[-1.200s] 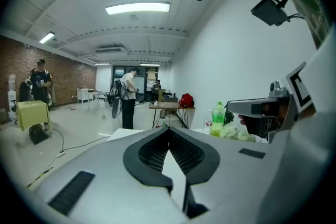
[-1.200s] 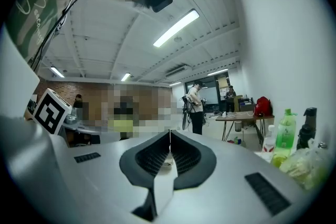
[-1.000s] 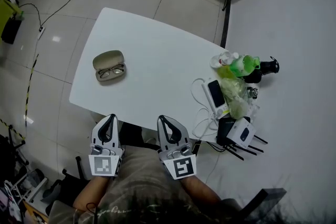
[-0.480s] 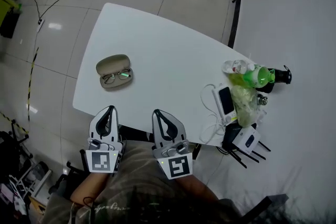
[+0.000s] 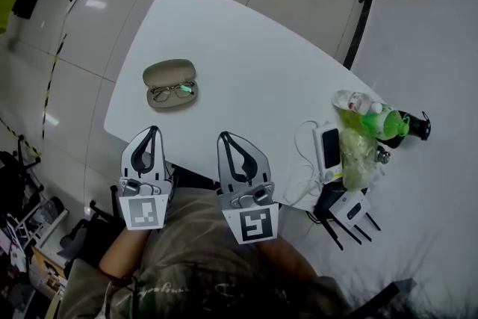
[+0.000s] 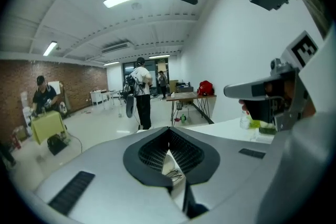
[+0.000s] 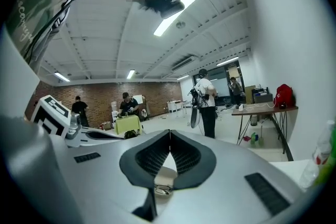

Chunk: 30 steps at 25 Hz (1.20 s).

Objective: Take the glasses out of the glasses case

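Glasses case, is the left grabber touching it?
Apart. The head view shows a strip of bare white table between the left gripper and the open glasses case.

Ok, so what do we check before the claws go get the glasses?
1. Glasses case open: ok.
2. Glasses lying inside it, in plain sight: ok.
3. Left claw open to grab: not ok, tips together.
4. Right claw open: not ok, tips together.
5. Claws close to the case: not ok, both hang at the near edge of the table.
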Each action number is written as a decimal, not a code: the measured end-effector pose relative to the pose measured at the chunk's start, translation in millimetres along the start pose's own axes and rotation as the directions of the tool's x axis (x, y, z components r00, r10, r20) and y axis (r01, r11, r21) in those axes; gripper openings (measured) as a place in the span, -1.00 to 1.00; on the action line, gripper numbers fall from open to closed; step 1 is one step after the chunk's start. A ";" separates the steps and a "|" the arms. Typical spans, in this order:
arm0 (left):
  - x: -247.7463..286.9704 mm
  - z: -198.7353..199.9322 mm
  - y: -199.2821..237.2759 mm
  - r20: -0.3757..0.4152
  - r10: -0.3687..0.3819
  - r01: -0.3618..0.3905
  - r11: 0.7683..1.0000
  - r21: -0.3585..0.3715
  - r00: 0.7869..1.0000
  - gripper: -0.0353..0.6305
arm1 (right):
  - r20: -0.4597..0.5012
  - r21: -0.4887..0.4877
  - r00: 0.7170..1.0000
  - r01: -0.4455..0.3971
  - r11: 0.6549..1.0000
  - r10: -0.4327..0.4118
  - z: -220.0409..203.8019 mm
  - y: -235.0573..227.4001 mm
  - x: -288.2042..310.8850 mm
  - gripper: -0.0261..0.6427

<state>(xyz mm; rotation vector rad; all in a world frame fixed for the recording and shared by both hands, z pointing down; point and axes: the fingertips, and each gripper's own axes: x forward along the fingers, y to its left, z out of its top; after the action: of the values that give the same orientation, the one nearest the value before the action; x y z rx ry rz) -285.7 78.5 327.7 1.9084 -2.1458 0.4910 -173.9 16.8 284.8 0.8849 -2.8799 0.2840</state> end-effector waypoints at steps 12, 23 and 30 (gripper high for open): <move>18.1 -39.1 16.1 -0.122 -0.066 0.080 0.991 0.108 0.990 -0.87 | -0.037 0.056 0.999 0.001 0.998 0.001 -22.6 10.5 31.9 -0.89; 61.8 -82.0 49.2 -0.133 -0.091 0.098 0.994 0.053 0.987 -0.87 | -0.065 0.101 0.997 0.040 0.994 -0.034 -82.4 0.4 84.9 -0.89; 53.4 -129.8 62.4 -0.119 -0.055 0.058 0.998 0.026 0.991 -0.87 | -0.058 0.058 0.998 0.023 0.998 -0.019 -105.5 6.1 97.5 -0.89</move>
<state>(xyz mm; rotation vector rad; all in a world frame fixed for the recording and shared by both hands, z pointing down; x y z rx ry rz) -361.0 86.7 461.4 1.8992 -2.0159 0.6115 -251.7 -9.0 402.9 0.9006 -2.8217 0.3872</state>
